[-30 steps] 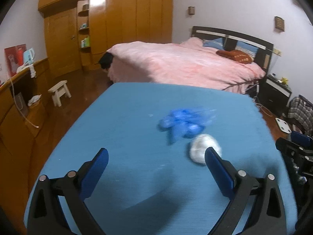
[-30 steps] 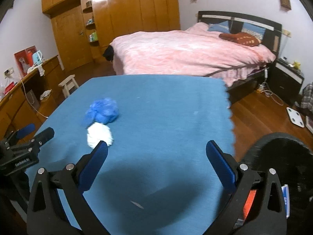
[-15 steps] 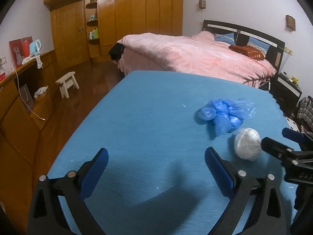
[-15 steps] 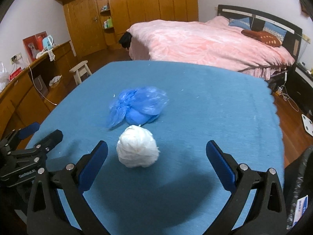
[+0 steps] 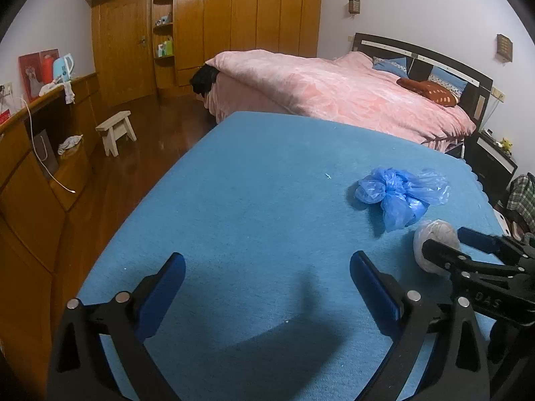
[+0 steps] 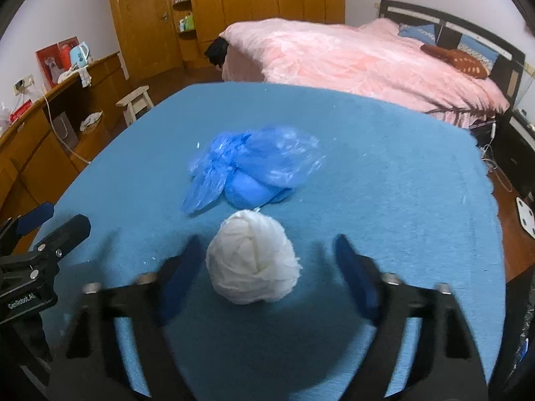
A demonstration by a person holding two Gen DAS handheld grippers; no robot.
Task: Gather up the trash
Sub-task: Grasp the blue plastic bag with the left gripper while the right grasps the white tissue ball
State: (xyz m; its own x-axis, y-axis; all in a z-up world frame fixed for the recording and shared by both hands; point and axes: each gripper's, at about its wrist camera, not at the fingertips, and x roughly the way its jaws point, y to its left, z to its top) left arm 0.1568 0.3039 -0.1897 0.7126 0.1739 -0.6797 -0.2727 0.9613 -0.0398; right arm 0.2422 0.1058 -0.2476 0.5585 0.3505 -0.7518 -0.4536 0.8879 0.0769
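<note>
A white crumpled paper ball (image 6: 254,257) lies on the blue tablecloth (image 6: 384,180). A crumpled blue plastic bag (image 6: 254,167) lies just behind it. My right gripper (image 6: 267,267) is open, its fingers on either side of the white ball without touching it. In the left wrist view the white ball (image 5: 434,234) sits at the right, partly hidden by the right gripper (image 5: 468,244), with the blue bag (image 5: 401,190) beyond it. My left gripper (image 5: 267,277) is open and empty over bare cloth, left of the trash.
A pink bed (image 5: 334,90) stands behind the table. A wooden wardrobe (image 5: 234,23) lines the back wall. A wooden counter (image 5: 40,140) and a small stool (image 5: 115,130) are at the left. A black bin bag edge (image 6: 525,327) shows at the right.
My right gripper has moved forward and left, so the white ball now sits between its fingers. The left gripper has turned left, and the trash has slid to the right of its view.
</note>
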